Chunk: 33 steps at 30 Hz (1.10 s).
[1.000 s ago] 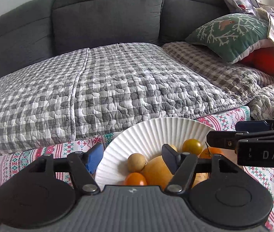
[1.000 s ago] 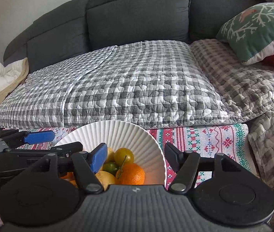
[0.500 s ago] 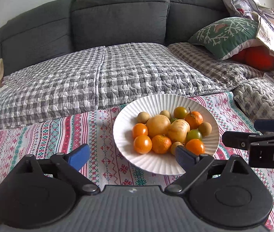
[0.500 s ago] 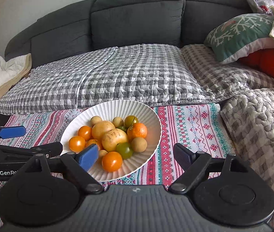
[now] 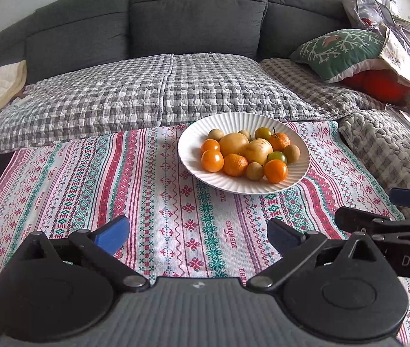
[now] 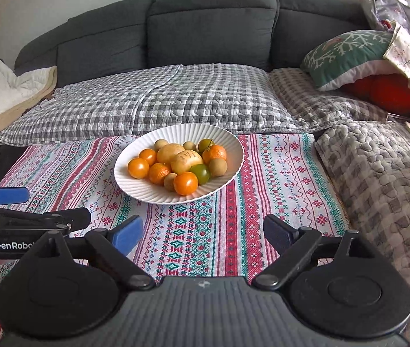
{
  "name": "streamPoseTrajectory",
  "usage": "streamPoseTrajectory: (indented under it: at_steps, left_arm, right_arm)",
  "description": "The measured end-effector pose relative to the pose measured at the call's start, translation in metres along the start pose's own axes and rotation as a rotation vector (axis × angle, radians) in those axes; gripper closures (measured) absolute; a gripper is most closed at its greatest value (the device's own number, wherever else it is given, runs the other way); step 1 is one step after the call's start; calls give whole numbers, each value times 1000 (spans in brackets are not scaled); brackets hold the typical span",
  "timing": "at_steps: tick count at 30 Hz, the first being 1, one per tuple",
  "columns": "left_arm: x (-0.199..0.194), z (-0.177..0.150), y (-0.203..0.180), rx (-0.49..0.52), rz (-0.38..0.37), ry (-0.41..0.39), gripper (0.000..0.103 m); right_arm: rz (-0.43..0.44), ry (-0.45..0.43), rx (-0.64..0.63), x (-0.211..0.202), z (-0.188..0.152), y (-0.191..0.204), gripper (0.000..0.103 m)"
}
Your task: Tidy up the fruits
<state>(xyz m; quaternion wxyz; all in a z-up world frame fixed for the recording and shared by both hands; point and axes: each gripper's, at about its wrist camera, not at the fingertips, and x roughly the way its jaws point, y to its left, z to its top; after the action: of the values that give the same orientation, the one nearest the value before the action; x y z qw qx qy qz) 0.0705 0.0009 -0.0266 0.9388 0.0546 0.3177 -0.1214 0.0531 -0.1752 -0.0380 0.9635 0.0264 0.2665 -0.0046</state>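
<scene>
1. Fruit fills a white ribbed plate (image 5: 297, 180) that sits on a patterned red, green and white cloth (image 5: 158, 202), toward the far edge of it, close to the grey checked quilt (image 5: 158, 98) on the dark sofa (image 5: 196, 17).
2. Piled on the plate are two large yellow fruits (image 5: 233, 143) touching side by side in the middle, several orange tomatoes (image 5: 212, 160) on the near and left side, a rough-skinned mandarin (image 5: 235, 164), a green tomato (image 5: 277, 156) and a few small tan round fruits (image 5: 255, 171).
3. Another mandarin with a stem (image 6: 215, 153) lies at the back right of the heap, touching a yellow-green tomato (image 6: 205, 144).
4. Left gripper (image 5: 197, 235) hovers over the cloth on the near side of the plate, well apart from it, its fingers spread wide with nothing between them.
5. Right gripper (image 6: 202, 232) hangs likewise above the cloth, short of the plate, fingers wide apart and holding nothing.
6. Each gripper shows at the edge of the other's view, so they are side by side.
7. Off to the right, a green cushion with white branches (image 5: 340, 52) leans on a red one (image 5: 375, 82); a cream blanket (image 6: 11, 92) lies at the sofa's left end.
</scene>
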Motion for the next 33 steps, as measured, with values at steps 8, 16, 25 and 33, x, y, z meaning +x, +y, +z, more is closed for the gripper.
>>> streamPoseTrajectory:
  at_steps: [8, 16, 25, 33]
  left_arm:
    - [-11, -20, -4, -30, 25, 57, 1]
    - [-14, -32, -2, -46, 61, 103, 1]
    - [-12, -36, 1, -14, 76, 149, 1]
    - [-11, -37, 6, -22, 99, 168, 1]
  right_arm:
    - [-36, -20, 39, -23, -21, 4, 9]
    - [-74, -23, 51, -31, -35, 11, 5]
    - [-119, 15, 65, -26, -42, 6, 3]
    - [-116, 48, 58, -22, -44, 7, 3]
